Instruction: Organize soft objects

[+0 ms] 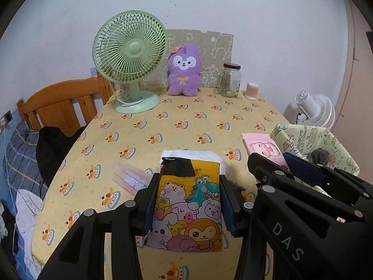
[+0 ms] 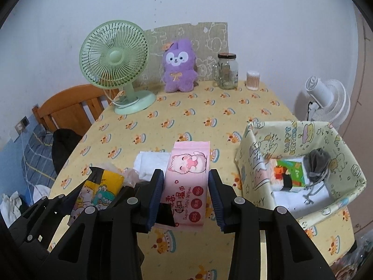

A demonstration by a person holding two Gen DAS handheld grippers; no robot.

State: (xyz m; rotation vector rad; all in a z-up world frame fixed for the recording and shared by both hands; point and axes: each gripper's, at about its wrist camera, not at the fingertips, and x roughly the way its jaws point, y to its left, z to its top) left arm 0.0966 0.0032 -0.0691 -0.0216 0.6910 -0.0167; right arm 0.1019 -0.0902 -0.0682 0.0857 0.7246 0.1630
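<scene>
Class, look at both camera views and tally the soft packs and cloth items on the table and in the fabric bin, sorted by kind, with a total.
Printed packs: 3, namely yellow cartoon pack, pink wipes pack, green pack in the fabric bin
Plush toys: 1, purple plush
White folded cloths: 1
Grey drawstring pouches: 1
Total: 6

Black grippers [image 1: 186, 200]; blue pads [image 2: 156, 198]; silver screws.

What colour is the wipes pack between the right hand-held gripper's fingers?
Pink wipes pack, with a cartoon cat; clearest in the right wrist view.
</scene>
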